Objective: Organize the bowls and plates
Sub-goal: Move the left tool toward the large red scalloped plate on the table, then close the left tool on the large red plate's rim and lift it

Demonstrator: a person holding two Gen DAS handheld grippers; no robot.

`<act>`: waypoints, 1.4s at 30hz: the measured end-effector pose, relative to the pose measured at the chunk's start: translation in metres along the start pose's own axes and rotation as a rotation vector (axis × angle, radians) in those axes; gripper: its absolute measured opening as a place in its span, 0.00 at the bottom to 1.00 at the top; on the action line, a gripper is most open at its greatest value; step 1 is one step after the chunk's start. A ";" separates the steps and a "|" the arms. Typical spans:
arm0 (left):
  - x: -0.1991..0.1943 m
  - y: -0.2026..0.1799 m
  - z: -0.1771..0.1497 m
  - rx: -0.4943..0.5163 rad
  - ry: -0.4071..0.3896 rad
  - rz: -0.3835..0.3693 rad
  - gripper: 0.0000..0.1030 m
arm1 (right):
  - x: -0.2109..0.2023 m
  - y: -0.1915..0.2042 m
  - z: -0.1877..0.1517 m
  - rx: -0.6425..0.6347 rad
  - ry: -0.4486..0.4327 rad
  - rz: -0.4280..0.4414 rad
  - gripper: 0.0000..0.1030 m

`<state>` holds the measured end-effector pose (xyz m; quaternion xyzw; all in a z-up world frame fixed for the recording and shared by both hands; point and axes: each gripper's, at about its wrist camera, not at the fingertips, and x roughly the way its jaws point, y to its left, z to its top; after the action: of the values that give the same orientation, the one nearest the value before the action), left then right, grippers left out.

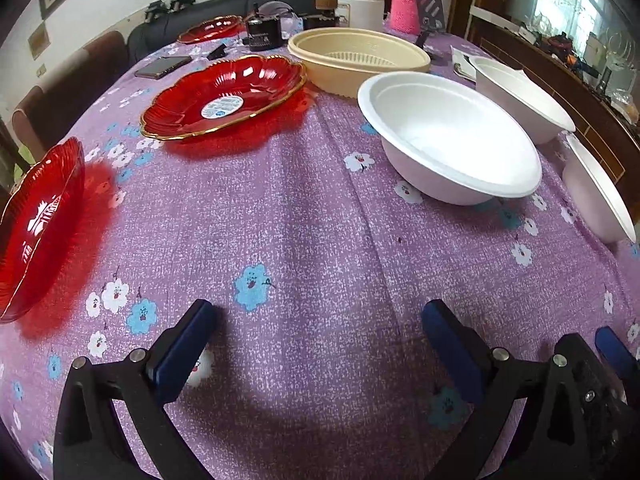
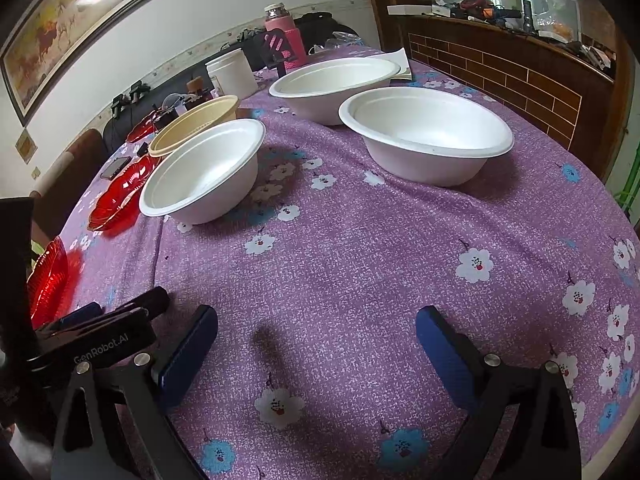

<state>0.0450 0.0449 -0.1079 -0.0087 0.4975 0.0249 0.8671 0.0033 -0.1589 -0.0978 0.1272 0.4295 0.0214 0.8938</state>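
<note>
Both grippers – left gripper (image 1: 316,344) and right gripper (image 2: 316,350) – hover empty with jaws wide apart, because red plates (image 1: 224,96) and white bowls (image 2: 426,136) lie unsorted, apart

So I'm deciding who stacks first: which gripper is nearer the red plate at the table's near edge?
Left. The left gripper sits just right of the red plate; the right gripper lies farther right, beyond the left one.
</note>
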 end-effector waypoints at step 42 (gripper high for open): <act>-0.082 0.378 0.007 -0.462 -0.167 0.092 0.99 | 0.065 0.308 0.028 -0.294 0.281 0.442 0.85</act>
<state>-0.0095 0.4203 -0.0297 -0.1821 0.4053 0.1779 0.8780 0.0881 0.1425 -0.0546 0.0829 0.5032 0.2948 0.8081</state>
